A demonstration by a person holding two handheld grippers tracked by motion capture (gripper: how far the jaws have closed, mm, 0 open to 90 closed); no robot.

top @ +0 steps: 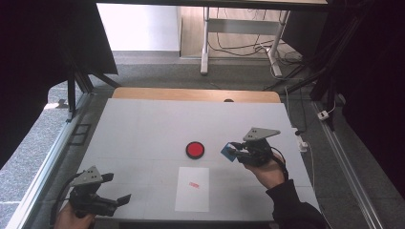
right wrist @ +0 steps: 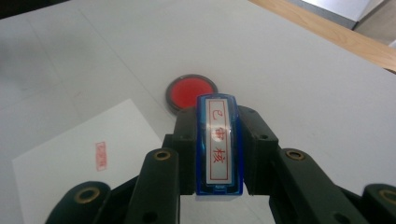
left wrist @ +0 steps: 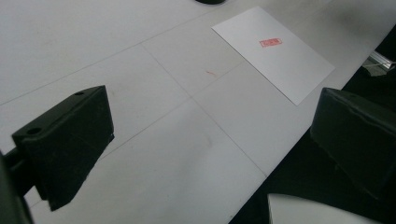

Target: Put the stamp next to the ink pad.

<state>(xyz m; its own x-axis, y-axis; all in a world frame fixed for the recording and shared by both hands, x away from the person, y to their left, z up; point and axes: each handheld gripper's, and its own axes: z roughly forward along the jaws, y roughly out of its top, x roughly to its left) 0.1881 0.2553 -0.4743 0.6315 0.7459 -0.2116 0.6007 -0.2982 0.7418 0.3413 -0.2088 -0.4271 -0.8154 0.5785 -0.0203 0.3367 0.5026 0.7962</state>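
Above the table [top: 143,124], right of the red ink pad [top: 195,150], the right gripper [top: 237,151] clamps a blue stamp [right wrist: 219,144]. Its long axis runs along the jaws, pointing toward the pad. Its white label carries red characters. The left gripper [top: 118,190] is wide open, holding nothing, left of the stamped paper [top: 192,189].

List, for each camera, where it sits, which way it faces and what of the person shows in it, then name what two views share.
High view: above the person's side, facing forward and down on the table; both forearms, left tool and right tool show.
Left gripper view: rides the left tool, facing across the table to the stamped paper; its wide-apart jaws show.
Right gripper view: rides the right tool, facing the red ink pad; its jaws clamp the blue stamp.
Shared: all three show the paper.
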